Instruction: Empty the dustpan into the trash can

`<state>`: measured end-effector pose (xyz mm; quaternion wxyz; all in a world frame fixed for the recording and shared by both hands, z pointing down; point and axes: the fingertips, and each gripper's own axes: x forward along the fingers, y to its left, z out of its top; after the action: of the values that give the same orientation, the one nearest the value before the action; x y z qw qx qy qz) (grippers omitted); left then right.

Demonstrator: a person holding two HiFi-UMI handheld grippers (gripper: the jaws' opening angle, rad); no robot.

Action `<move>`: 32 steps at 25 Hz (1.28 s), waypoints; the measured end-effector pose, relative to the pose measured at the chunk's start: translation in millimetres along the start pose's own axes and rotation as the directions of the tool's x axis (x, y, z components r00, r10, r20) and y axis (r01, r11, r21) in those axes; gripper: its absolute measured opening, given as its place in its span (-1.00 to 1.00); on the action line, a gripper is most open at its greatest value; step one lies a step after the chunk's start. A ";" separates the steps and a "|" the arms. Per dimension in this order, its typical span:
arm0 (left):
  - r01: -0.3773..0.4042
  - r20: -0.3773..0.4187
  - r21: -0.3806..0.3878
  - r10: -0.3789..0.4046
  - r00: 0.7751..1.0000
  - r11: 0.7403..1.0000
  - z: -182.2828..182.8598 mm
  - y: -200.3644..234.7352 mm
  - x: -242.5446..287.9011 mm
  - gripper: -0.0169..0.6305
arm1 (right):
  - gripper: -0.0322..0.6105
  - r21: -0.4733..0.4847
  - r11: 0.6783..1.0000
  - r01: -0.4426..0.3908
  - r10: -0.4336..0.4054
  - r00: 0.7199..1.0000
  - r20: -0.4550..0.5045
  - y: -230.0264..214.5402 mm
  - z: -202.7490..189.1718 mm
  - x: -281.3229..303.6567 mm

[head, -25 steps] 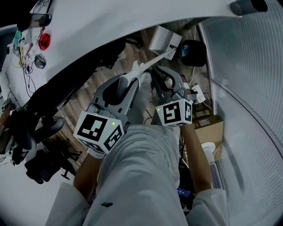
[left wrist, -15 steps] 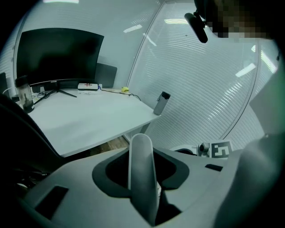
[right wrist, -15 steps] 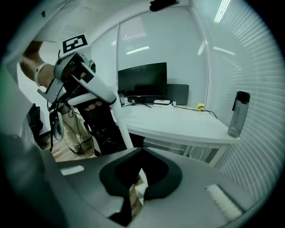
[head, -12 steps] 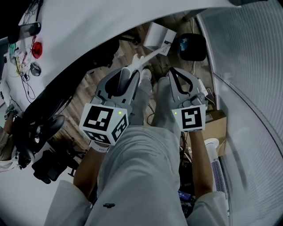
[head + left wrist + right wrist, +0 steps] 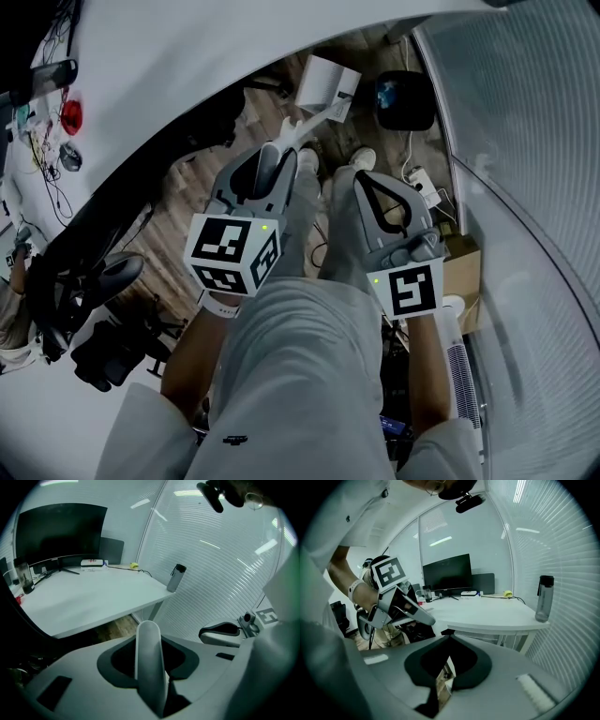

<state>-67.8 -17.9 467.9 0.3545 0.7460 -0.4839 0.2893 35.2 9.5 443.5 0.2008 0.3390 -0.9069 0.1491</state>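
Since the head view of one second earlier, the right gripper (image 5: 364, 183) has drawn back from beside the dustpan handle (image 5: 149, 663) toward the operator's body. Its marker cube (image 5: 410, 291) now sits lower and further to the right. The left gripper (image 5: 278, 159) has kept its place on the handle.

**Finger state**
- Left gripper: fingers clenched on the rounded white handle, which stands upright between them in the left gripper view.
- Right gripper: fingers closed to a thin slit with nothing grasped; only a sliver of floor shows through.

**Position of the task items**
- The dustpan (image 5: 323, 86) hangs at the far end of the handle, above the wooden floor (image 5: 202, 178) and just beyond the edge of the white desk surface (image 5: 187, 66).
- A dark round container (image 5: 403, 98), probably the trash can, stands on the floor to the right of the dustpan, near it but apart.

**Meaning for the task**
- The load is now carried by the left gripper alone, and the right gripper is free.
- The dustpan is not yet over the container, so emptying has not begun.
- The next move probably calls for swinging the pan to the right over the opening, then tipping it.
- Whether the pan holds any debris cannot be seen.
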 end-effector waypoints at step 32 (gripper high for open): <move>-0.059 -0.080 0.017 0.060 0.995 0.998 -38.7 -16.0 63.7 -0.57 | -0.86 0.144 0.980 0.138 -0.158 0.978 0.135 -51.4 18.7 -42.1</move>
<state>-33.3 -15.0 535.8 0.3594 0.7216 -0.4891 0.3331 94.0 -12.0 414.5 0.1214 0.4283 -0.8794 0.1690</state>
